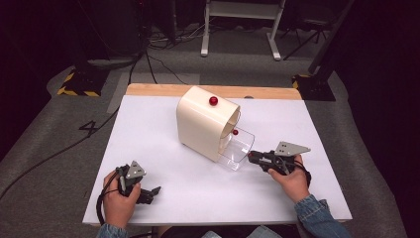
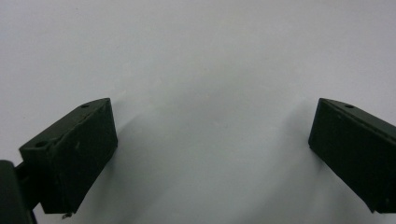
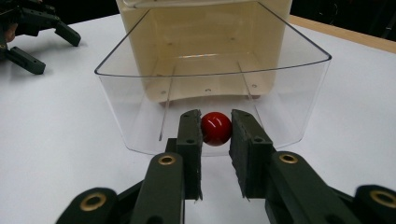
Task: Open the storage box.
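My right claw (image 3: 215, 140) pinches the red knob (image 3: 216, 128) on the clear drawer (image 3: 299, 88); my left claw (image 2: 212, 140) gapes wide, empty, over the counter (image 2: 196, 56).

White table top (image 1: 198, 183), wooden strip (image 1: 163, 89) exposed along far edge. One item is carried on it: cream box (image 1: 200, 126) with red knob (image 1: 213, 100) on top and clear drawer (image 1: 237, 148) pulled out onto the surface. Box is sited ahead of both tongs, nearer the right gripper (image 1: 253, 156), drawer front just beyond its tips. Left gripper (image 1: 151, 193) is rested on the near-left surface, well apart from the box; bare white top (image 2: 205, 70) is seen between its jaws.
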Demonstrator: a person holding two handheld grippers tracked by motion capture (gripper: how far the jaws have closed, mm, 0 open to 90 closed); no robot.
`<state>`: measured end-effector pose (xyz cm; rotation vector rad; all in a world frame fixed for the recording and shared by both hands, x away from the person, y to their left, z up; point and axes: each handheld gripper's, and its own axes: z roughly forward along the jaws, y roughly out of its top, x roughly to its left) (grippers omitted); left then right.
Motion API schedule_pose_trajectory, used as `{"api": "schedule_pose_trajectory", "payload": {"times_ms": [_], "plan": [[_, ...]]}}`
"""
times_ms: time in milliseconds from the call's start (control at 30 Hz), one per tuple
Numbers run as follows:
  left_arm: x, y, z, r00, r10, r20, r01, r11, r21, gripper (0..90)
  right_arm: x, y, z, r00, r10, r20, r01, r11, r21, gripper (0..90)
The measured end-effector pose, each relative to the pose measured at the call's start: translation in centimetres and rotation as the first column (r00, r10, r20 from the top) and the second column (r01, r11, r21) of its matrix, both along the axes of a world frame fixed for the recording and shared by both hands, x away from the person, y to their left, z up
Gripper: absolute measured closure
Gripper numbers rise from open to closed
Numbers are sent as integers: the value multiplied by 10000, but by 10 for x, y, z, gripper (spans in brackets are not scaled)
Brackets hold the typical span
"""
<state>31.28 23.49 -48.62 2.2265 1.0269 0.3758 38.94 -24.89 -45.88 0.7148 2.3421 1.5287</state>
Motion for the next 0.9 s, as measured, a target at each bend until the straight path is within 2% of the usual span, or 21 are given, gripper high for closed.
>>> {"api": "schedule_pose_trajectory", "payload": {"times_ms": [433, 500, 700, 800, 900], "plan": [[0, 0, 0, 10000, 0, 0, 0, 10000, 4, 14, -5, -8, -5, 10000, -18, -7, 18, 10000, -80, 743], [0, 0, 0, 10000, 1, 5, -1, 10000, 4, 15, -7, -10, -8, 9999, -34, -116, 32, 9998, -198, 742], [0, 0, 0, 10000, 5, 4, -5, 10000, -2, 14, -5, -11, -10, 9997, -31, -244, 27, 9999, -137, 739], [0, 0, 0, 10000, 0, -1, 0, 10000, 2, 15, -4, -12, -12, 9989, -70, -472, 59, 9997, -233, 682], [0, 0, 0, 10000, -8, -13, 8, 10000, -8, 14, -4, -14, -13, 9985, -129, -531, 110, 9993, -352, 667]]}}
